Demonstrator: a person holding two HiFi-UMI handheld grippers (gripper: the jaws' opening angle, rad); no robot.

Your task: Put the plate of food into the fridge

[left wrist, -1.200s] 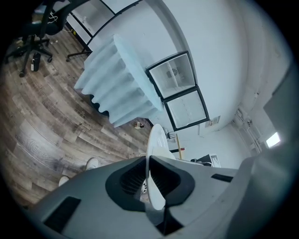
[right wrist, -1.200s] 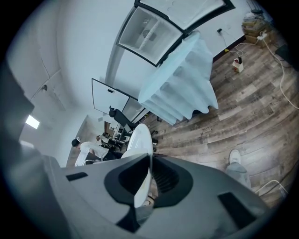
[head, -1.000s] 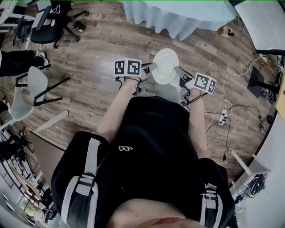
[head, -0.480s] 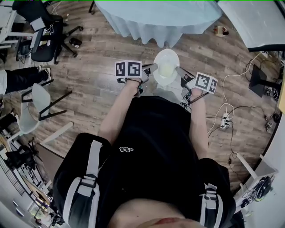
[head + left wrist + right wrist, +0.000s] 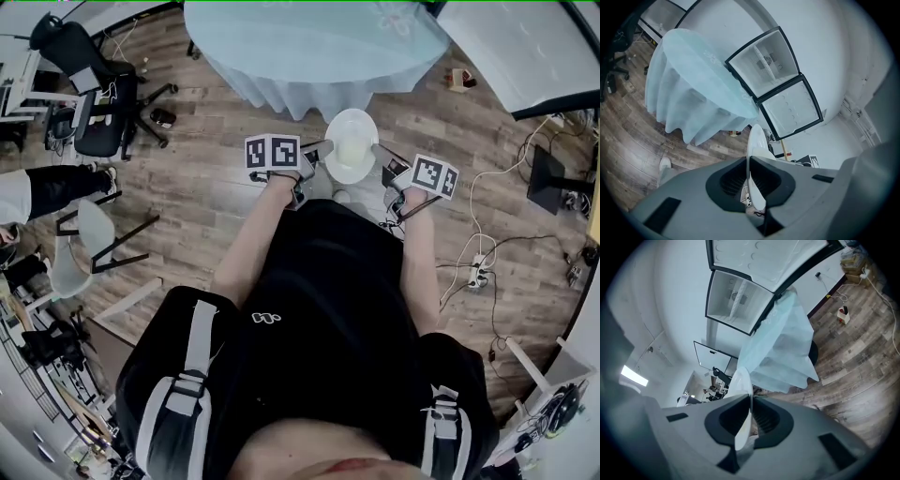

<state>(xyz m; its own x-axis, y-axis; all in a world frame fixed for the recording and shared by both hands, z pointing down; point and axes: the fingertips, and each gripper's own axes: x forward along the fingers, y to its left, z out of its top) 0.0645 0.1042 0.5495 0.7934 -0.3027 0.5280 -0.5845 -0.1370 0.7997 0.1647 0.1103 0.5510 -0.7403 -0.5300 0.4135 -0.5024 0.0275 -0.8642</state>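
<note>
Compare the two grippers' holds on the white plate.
The left gripper clamps the round white plate's left rim, the right gripper its right rim. The left gripper's marker cube shows two faces from above, the right gripper's one. Both are shut on the plate.

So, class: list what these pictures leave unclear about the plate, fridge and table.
- Food on the plate: head view, too small, only a pale patch.
- Plate's top: gripper views, seen edge-on.
- Inside the fridge: left gripper view, too small.
- Under the table: head view, its cloth hides it.
</note>
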